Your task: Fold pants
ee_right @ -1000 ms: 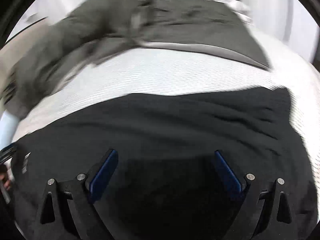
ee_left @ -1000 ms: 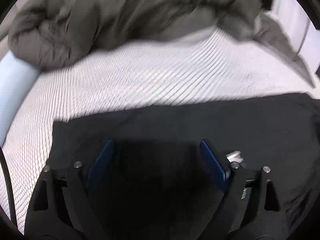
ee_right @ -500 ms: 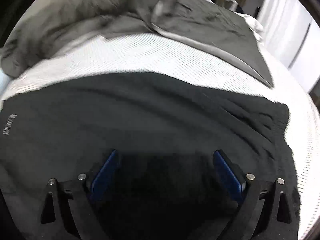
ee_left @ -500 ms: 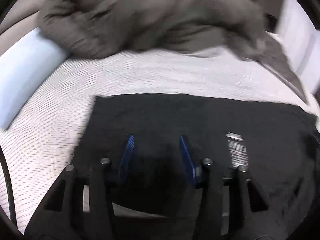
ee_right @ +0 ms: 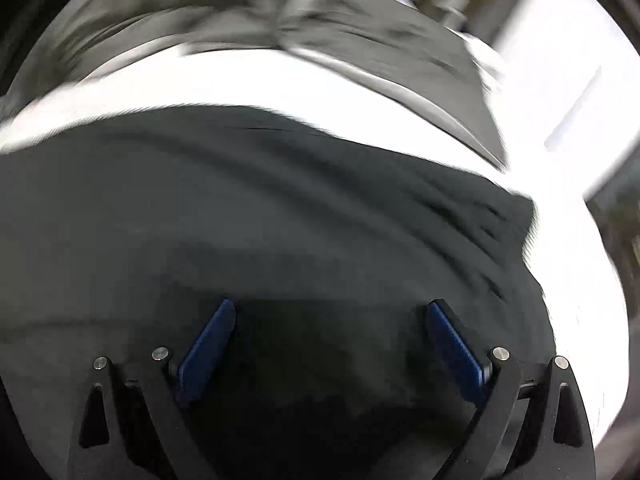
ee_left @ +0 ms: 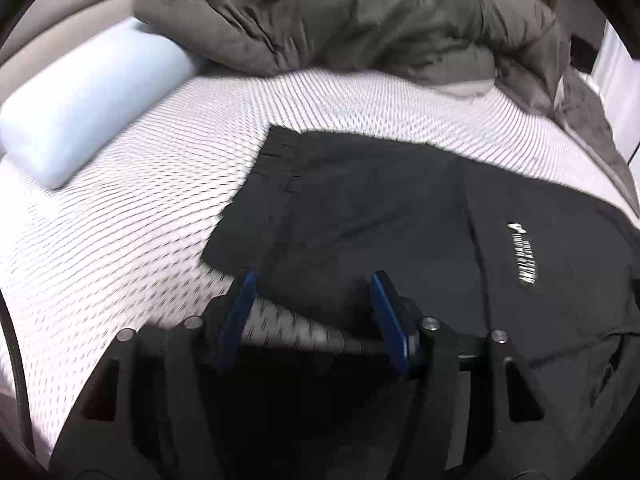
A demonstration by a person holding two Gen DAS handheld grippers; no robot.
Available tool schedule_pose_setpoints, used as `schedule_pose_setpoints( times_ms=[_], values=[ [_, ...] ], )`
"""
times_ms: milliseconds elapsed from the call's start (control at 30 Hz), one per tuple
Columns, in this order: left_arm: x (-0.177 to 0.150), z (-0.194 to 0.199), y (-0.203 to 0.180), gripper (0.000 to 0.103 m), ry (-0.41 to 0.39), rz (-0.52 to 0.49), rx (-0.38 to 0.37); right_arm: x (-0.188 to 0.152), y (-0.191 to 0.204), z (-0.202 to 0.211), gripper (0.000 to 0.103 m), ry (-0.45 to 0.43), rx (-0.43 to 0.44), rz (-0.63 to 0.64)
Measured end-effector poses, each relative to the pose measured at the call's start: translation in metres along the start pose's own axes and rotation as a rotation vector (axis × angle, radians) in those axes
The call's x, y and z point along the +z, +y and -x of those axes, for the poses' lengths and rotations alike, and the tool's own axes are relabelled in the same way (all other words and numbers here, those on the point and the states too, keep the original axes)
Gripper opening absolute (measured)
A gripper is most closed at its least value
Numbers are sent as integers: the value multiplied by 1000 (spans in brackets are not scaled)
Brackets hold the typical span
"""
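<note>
The black pants (ee_left: pixel 400 216) lie flat on the bed (ee_left: pixel 140 220). The left gripper (ee_left: pixel 312 300) and right gripper (ee_right: pixel 330 336) both stand wide and hold nothing. A grasp may take only one layer, so the fold slips. Only the left view shows the hem corner; the right view is blurred.

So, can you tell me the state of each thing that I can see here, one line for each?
black pants: lying spread on the bed, lightly wrinkled, held by neither tool.
left tool: open, empty, at the near edge of the pants.
right tool: open wide, empty, over the pants.
grey duvet: crumpled in a heap at the far side.
light blue pillow: lying flat on the mattress.
</note>
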State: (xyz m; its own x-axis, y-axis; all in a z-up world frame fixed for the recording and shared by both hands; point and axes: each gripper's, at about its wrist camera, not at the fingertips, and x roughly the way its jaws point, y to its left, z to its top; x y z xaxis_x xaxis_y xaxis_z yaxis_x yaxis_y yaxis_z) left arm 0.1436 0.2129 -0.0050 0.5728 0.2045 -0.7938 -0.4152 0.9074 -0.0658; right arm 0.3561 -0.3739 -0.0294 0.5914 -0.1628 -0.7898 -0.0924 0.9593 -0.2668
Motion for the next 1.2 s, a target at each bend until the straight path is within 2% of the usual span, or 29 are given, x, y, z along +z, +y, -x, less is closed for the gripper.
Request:
schedule_pose_setpoints(
  times_ms=[33, 67, 100, 133, 200, 267, 400, 467, 600, 667, 733, 767, 867, 933, 1033, 1133, 1200],
  values=[
    [-9, 17, -2, 59, -23, 22, -49, -1, -11, 7, 97, -6, 34, -47],
    [-20, 34, -8, 66, -41, 38, -81, -3, -16, 17, 97, -31, 60, -68],
    [-29, 49, -11, 73, -64, 54, -89, -5, -19, 33, 97, -76, 89, -81],
    [-39, 62, -16, 84, -88, 60, -90, -8, -21, 47, 97, -107, 113, -77],
    [-56, 82, -29, 85, -127, 45, -122, -18, -15, 78, 98, -163, 161, -52],
    [-73, 100, -45, 86, -127, 9, -181, -36, -3, 103, 101, -194, 213, 8],
    [-98, 119, -58, 86, -111, -25, -240, -74, 17, 122, 101, -189, 262, 86],
    [-107, 123, -56, 86, -115, -14, -233, -98, 19, 131, 101, -184, 259, 111],
    [-123, 116, -22, 87, -87, 54, -210, -140, 2, 129, 101, -123, 237, 162],
    [-127, 94, -4, 87, -50, 55, -189, -164, -4, 114, 101, -68, 188, 211],
    [-132, 69, 11, 86, 2, 20, -125, -177, -24, 111, 101, -106, 195, 148],
    [-135, 67, 17, 86, -19, 1, -109, -181, -33, 111, 101, -115, 172, 115],
    [-139, 74, 25, 86, -49, -45, -36, -188, -64, 115, 101, -145, -4, -2],
    [-142, 83, 30, 85, -61, -53, -23, -190, -77, 116, 101, -128, -80, -48],
    [-148, 99, 40, 85, -73, -35, -39, -193, -84, 125, 101, -135, -28, -73],
    [-157, 124, 54, 86, -99, 11, -123, -198, -80, 141, 101, -165, 28, -72],
    [-161, 135, 63, 85, -110, 37, -139, -202, -77, 152, 101, -180, 61, -88]
  ],
)
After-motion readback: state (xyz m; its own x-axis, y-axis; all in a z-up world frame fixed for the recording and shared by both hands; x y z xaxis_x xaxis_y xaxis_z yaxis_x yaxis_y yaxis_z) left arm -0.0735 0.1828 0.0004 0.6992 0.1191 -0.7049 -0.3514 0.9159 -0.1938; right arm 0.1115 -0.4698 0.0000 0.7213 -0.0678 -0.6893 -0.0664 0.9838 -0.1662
